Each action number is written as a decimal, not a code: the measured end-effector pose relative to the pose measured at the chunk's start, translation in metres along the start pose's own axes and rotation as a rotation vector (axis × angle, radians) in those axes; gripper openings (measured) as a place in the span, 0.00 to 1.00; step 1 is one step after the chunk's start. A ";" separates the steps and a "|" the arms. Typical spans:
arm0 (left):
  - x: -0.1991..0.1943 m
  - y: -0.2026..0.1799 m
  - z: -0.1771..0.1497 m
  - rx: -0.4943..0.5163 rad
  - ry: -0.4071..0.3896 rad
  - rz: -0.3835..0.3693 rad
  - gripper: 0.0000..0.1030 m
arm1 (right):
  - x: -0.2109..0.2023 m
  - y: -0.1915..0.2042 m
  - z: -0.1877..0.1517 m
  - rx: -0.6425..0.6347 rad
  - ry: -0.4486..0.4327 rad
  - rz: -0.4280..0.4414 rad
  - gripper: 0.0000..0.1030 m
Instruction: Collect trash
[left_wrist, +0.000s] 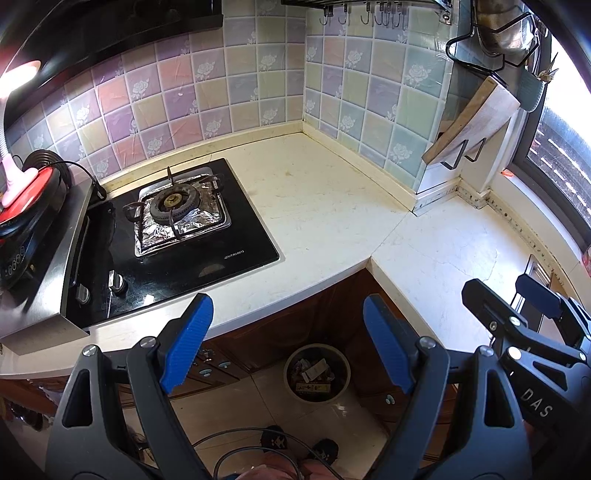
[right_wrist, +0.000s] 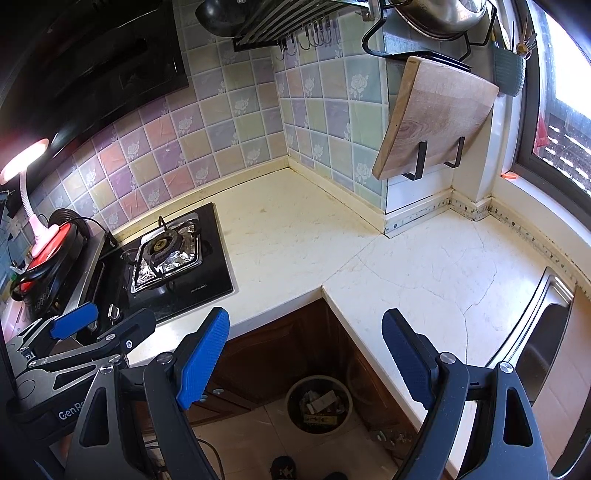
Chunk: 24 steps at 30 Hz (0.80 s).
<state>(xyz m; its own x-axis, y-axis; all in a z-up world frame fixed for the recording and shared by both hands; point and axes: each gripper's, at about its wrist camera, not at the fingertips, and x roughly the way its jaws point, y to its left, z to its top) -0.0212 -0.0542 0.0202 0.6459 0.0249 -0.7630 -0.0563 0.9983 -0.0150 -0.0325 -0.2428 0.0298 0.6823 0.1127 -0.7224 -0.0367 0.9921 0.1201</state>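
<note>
Fingers first: my left gripper (left_wrist: 288, 343) stands wide apart with nothing between its blue ribbed pads (left_wrist: 188, 341), and my right gripper (right_wrist: 306, 358) is spread just as wide and just as bare. I hold both out over the inner corner of the counter, side by side and level, which I judge to be a resting pose with no load to steady.

Below them, on the pale tiled floor in the nook of the brown wooden cabinets (right_wrist: 266, 350), stands the round dark waste bin (right_wrist: 318, 404). Crumpled paper and wrappers (left_wrist: 314, 373) lie inside it, so the trash sits there, well below my reach.

Beyond that, the cream stone worktop (left_wrist: 332, 206) shows no litter that I can make out, which suggests the collecting is done or nearly so. Farther off sit the black glass hob with its foil-lined burner (left_wrist: 177, 210) and the wooden chopping board (right_wrist: 436, 114) propped in its wire rack.
</note>
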 end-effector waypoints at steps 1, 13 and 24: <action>0.000 0.001 0.000 0.000 -0.001 0.000 0.79 | -0.001 0.000 0.000 0.000 0.001 0.000 0.83; 0.000 -0.002 0.001 -0.002 -0.002 0.002 0.79 | -0.001 0.001 0.007 0.003 -0.007 -0.004 0.83; 0.000 -0.002 0.008 0.004 0.002 -0.005 0.79 | 0.000 0.005 0.015 0.011 -0.013 -0.016 0.83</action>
<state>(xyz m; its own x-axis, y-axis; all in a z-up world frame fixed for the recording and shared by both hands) -0.0148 -0.0558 0.0253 0.6449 0.0199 -0.7640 -0.0498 0.9986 -0.0161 -0.0221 -0.2392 0.0404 0.6925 0.0962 -0.7150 -0.0179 0.9931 0.1162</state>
